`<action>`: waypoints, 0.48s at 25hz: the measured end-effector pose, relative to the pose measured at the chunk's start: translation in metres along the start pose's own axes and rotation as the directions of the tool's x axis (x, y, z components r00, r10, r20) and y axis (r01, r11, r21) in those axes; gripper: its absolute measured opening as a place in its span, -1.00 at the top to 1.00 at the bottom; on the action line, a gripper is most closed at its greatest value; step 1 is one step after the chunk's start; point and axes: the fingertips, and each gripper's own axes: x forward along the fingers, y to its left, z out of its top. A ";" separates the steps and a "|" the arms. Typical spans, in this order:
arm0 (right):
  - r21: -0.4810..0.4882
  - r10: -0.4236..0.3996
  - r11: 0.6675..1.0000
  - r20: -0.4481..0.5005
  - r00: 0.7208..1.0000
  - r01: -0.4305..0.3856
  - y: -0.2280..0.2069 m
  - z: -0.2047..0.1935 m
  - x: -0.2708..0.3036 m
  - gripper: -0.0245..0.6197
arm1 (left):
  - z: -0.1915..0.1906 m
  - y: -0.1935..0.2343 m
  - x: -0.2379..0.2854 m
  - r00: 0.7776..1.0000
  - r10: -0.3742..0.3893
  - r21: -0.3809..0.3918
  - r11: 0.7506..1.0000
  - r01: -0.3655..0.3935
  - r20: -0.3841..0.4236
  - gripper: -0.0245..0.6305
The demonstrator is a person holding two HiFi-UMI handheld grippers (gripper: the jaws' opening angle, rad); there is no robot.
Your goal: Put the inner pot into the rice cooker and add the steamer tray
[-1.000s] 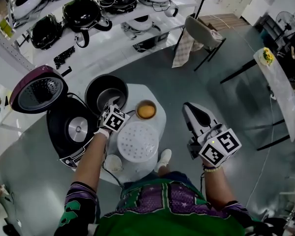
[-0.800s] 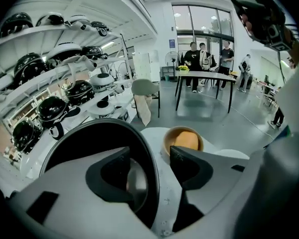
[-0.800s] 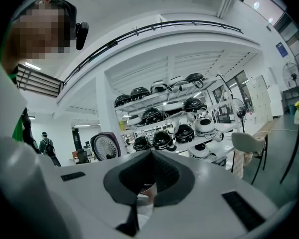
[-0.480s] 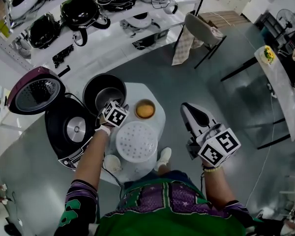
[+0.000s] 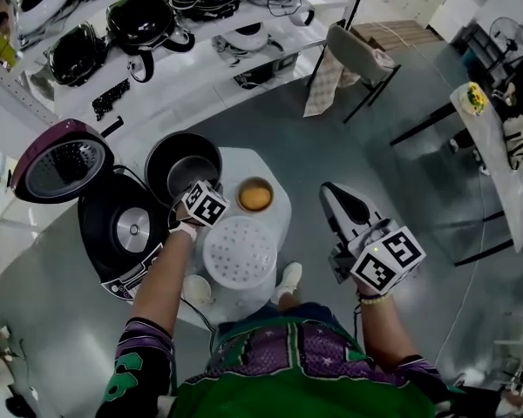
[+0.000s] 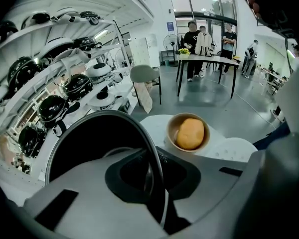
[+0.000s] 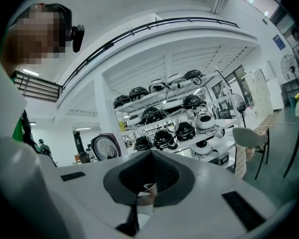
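Inner pot point(image 5: 181, 159) sits on the tabletop point(image 5: 279, 223) beside the rice cooker point(image 5: 126, 229). Left gripper point(image 5: 190, 194) hides its near rim, jaws just closed, pinching it. Right gripper point(image 5: 336, 200) jaws are pressed together, empty.

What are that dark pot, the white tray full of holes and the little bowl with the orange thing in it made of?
The pot is probably metal with a dark non-stick coating; its thin rim catches the light. The tray looks like plastic: matte white, dotted with small, even holes. The bowl is smooth and tan; whether it is ceramic, wood or plastic, I cannot tell.
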 end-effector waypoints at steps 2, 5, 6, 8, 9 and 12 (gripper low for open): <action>-0.001 0.000 1.000 0.001 1.000 0.000 0.001 0.002 -0.002 0.91 | 0.000 -0.001 -0.003 1.000 0.004 -0.002 1.000 -0.004 -0.003 0.77; -0.002 0.002 1.000 0.003 1.000 -0.002 0.003 0.000 0.000 0.91 | 0.000 0.001 -0.007 1.000 0.006 -0.004 1.000 -0.006 0.009 0.78; -0.002 0.002 1.000 0.004 1.000 -0.002 0.004 0.000 0.000 0.91 | 0.001 0.002 -0.009 1.000 0.006 -0.007 1.000 -0.006 0.016 0.78; -0.001 0.003 1.000 0.005 1.000 -0.003 0.007 0.001 0.001 0.90 | 0.005 0.002 -0.014 0.999 0.002 -0.016 1.000 -0.002 0.032 0.78; -0.001 0.005 1.000 0.006 1.000 -0.005 0.008 0.001 0.000 0.91 | 0.007 0.000 -0.018 0.999 -0.001 -0.018 1.000 0.001 0.038 0.78; -0.004 0.011 1.000 0.011 1.000 -0.011 0.015 0.004 -0.002 0.91 | 0.011 -0.006 -0.026 0.999 -0.006 -0.010 1.000 0.007 0.051 0.78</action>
